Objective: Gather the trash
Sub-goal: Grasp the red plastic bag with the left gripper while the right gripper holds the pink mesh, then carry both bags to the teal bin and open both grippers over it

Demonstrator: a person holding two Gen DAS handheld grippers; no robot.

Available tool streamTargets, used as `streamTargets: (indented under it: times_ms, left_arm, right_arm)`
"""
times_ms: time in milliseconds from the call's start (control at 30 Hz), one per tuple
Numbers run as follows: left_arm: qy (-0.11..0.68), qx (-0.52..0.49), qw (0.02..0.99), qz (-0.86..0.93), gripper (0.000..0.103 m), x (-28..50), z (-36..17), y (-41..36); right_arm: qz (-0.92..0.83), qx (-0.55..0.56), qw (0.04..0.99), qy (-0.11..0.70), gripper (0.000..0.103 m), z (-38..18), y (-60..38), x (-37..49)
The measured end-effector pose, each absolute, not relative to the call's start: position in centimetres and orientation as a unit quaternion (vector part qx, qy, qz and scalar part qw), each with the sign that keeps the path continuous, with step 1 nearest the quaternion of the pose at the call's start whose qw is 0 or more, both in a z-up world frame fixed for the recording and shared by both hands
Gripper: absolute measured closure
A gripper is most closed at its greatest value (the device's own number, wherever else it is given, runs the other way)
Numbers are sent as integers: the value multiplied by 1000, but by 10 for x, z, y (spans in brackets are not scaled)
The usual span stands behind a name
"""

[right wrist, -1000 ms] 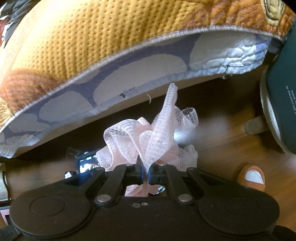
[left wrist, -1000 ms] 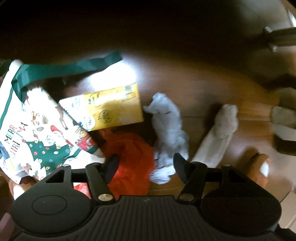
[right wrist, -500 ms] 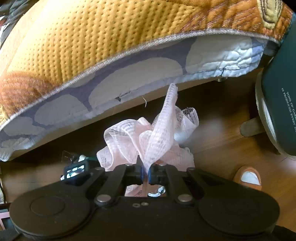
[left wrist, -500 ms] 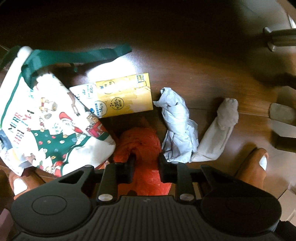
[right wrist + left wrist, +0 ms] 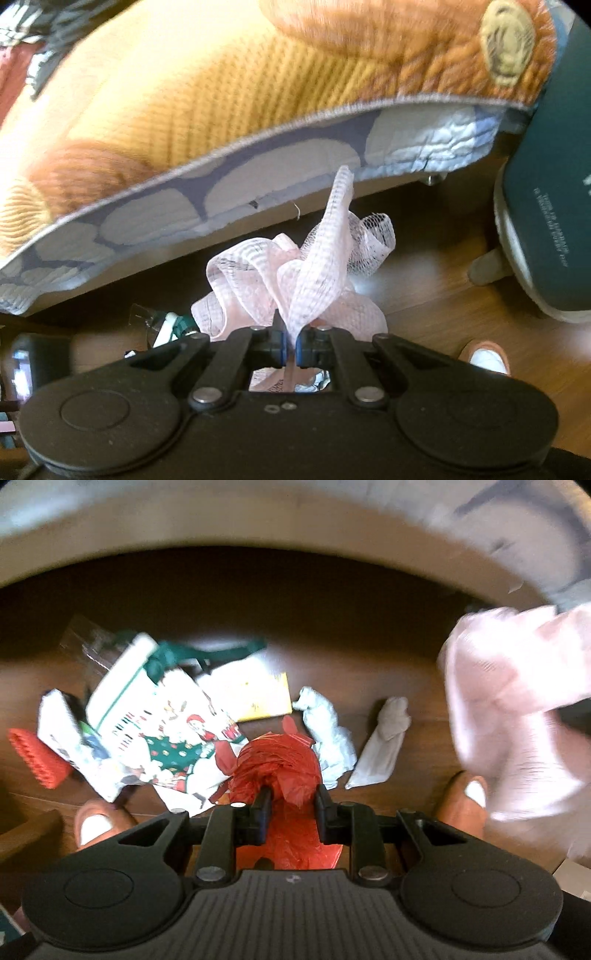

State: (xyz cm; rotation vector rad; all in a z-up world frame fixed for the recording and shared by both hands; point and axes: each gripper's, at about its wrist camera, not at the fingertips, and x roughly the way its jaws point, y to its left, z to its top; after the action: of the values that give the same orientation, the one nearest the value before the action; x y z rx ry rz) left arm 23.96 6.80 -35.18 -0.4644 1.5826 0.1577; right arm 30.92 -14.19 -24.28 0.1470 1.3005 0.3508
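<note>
My left gripper (image 5: 291, 797) is shut on a crumpled red plastic bag (image 5: 280, 764), which hangs above the wooden floor. Below it lie a Christmas-print tote bag (image 5: 162, 720) with green handles, a yellow packet (image 5: 258, 694), a crumpled grey paper (image 5: 328, 734) and a white paper sleeve (image 5: 380, 753). My right gripper (image 5: 291, 345) is shut on a pink mesh net (image 5: 314, 273), held up in front of a bed's edge. The same pink mesh net (image 5: 517, 716) shows blurred at the right of the left wrist view.
A bed with a yellow and orange blanket (image 5: 207, 96) overhangs the floor. A dark green bin (image 5: 554, 206) stands at the right. A red ridged object (image 5: 37, 760) and a white box (image 5: 59, 723) lie left of the tote. The person's toes (image 5: 96, 819) show on the floor.
The left gripper closed on the red bag and lifted it well above the floor, so more litter and the bed edge came into view. The right gripper rose a little with the mesh.
</note>
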Motion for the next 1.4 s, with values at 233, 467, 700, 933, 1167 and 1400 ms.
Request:
streamTargets:
  times_ms: [233, 467, 700, 933, 1167, 1400]
  left_arm:
    - [645, -208, 732, 66, 80, 227, -259, 67]
    - [603, -196, 772, 48, 80, 235, -190, 35]
    - [567, -185, 802, 12, 80, 253, -132, -6]
    - [521, -160, 837, -48, 80, 292, -56, -64]
    - [453, -138, 871, -134, 80, 357, 26, -152]
    - [426, -102, 878, -195, 80, 415, 39, -256]
  right_arm:
    - [171, 91, 826, 529, 98, -154, -191, 281]
    - [147, 64, 889, 428, 98, -64, -289, 267]
    - [40, 60, 923, 378, 98, -50, -393, 297]
    - [21, 41, 910, 411, 98, -84, -424, 328]
    - [35, 7, 891, 453, 98, -111, -425, 348]
    - [50, 5, 884, 465, 90, -122, -439, 356]
